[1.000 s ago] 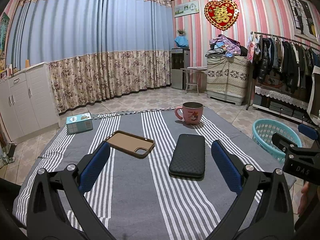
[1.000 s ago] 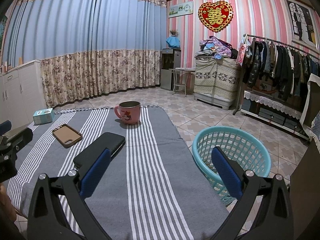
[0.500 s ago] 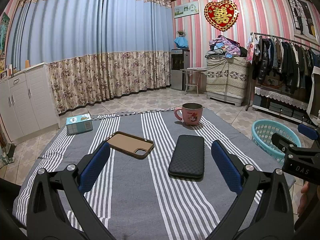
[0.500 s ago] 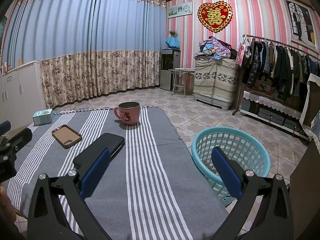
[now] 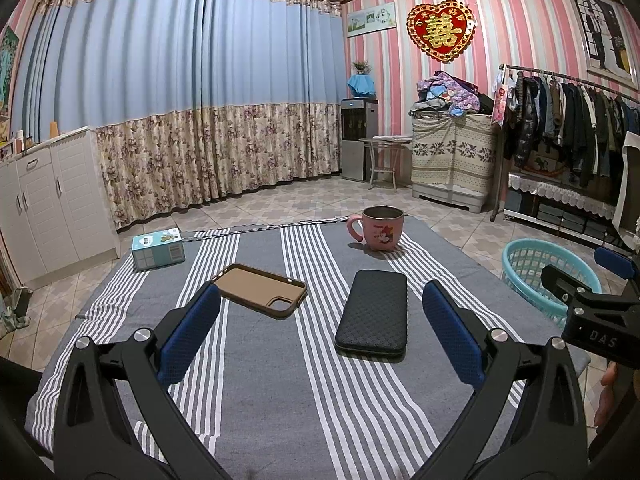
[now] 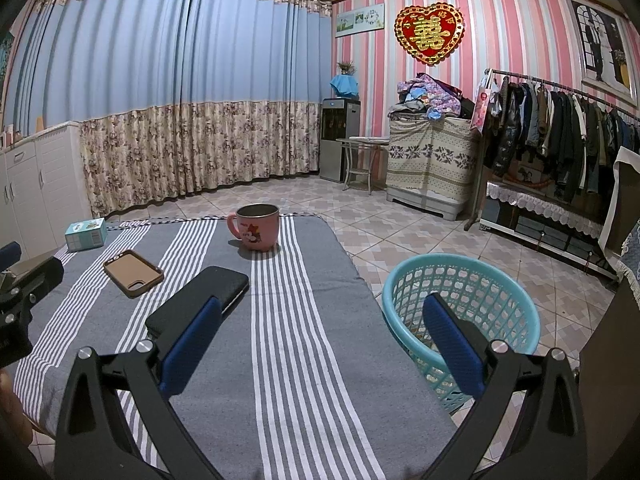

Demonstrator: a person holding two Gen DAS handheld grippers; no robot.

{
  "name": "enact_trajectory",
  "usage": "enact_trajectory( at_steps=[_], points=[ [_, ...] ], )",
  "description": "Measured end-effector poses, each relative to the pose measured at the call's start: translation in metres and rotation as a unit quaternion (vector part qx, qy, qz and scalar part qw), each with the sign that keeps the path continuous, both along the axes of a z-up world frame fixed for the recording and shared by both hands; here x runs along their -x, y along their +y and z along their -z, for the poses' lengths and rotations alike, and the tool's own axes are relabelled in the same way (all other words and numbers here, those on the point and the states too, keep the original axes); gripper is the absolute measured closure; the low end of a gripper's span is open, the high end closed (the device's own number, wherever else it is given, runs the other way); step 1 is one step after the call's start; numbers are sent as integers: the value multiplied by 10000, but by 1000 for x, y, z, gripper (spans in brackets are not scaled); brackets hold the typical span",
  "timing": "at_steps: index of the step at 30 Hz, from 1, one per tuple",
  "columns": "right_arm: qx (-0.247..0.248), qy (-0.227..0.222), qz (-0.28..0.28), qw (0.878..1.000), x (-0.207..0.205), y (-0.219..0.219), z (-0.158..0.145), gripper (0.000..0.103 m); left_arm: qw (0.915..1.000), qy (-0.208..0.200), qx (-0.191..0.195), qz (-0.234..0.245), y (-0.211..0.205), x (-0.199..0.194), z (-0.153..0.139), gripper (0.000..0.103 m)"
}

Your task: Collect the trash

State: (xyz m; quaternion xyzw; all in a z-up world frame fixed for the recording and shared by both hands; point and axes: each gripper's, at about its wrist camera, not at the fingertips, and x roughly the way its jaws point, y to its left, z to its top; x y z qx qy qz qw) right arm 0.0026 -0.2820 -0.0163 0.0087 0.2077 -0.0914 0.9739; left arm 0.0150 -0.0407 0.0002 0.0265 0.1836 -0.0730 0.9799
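On the grey striped tablecloth (image 5: 280,380) lie a brown phone case (image 5: 262,289), a black textured case (image 5: 374,312), a pink mug (image 5: 380,228) and a small light-blue box (image 5: 158,248). My left gripper (image 5: 320,332) hovers open over the near part of the table with nothing between its fingers. My right gripper (image 6: 320,340) is open too, above the table's right edge, next to a turquoise basket (image 6: 460,312) on the floor. The black case (image 6: 200,304), brown case (image 6: 133,273), mug (image 6: 256,227) and box (image 6: 86,234) also show in the right wrist view.
White cabinets (image 5: 44,208) stand at the left and a clothes rack (image 5: 568,120) at the right. Tiled floor (image 6: 400,236) surrounds the table. The turquoise basket (image 5: 548,276) sits right of the table.
Both grippers have drifted back very slightly; the objects on the cloth have not moved. Both stay open.
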Motion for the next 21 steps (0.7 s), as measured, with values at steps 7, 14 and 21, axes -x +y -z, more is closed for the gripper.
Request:
enact_trajectory(
  at_steps=[7, 14, 21],
  points=[
    [7, -2, 2, 10000, 0, -1, 0, 5, 10000, 14, 8, 7, 0, 0, 1, 5],
    [3, -2, -3, 10000, 0, 0, 1, 5, 10000, -5, -1, 4, 1, 1, 0, 5],
    [3, -2, -1, 10000, 1, 0, 2, 4, 10000, -15, -18, 1, 0, 1, -1, 5]
  ],
)
